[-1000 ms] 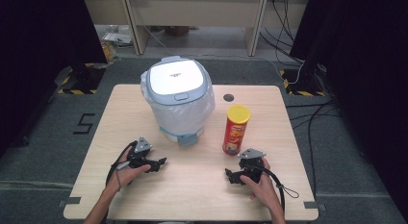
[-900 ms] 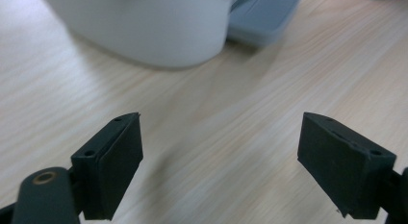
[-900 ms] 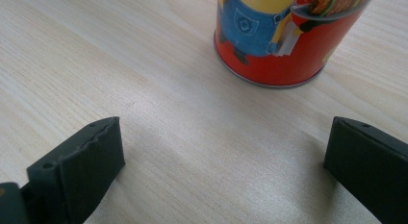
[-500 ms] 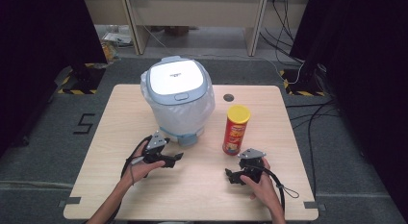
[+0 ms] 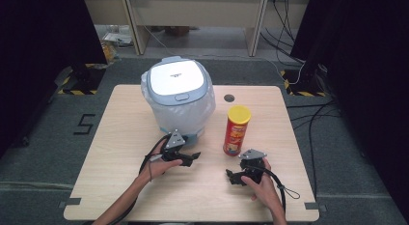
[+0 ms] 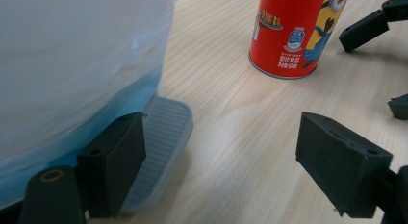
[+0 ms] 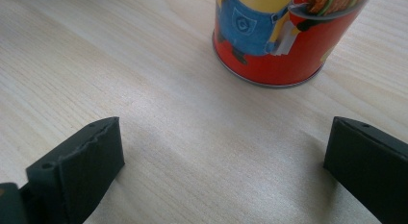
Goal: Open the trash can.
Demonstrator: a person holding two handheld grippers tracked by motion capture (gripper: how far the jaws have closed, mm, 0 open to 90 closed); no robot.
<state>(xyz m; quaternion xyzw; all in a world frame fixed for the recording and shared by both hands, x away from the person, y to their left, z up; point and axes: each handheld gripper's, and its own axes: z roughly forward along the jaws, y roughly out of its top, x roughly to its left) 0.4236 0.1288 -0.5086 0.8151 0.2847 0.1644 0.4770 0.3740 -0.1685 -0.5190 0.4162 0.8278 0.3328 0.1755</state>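
Hiding bin [image 6: 72, 65] base: clouded liner [image 5: 205, 106].

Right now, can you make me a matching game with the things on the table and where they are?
Things:
1. bin
2. chips can
3. left hand-held gripper
4. right hand-held gripper

Places:
A. open, in front of the can
B. lid shut, bag-lined, at the table's back
C. open, by the grey pedal
D. upright, right of the bin

Pairs: 1-B, 2-D, 3-C, 4-A

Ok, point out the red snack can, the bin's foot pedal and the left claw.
red snack can [image 5: 236, 133], high view, its label.
foot pedal [image 6: 163, 132], left gripper view, its ribbed top.
left claw [image 5: 191, 157], high view, between fingertips.
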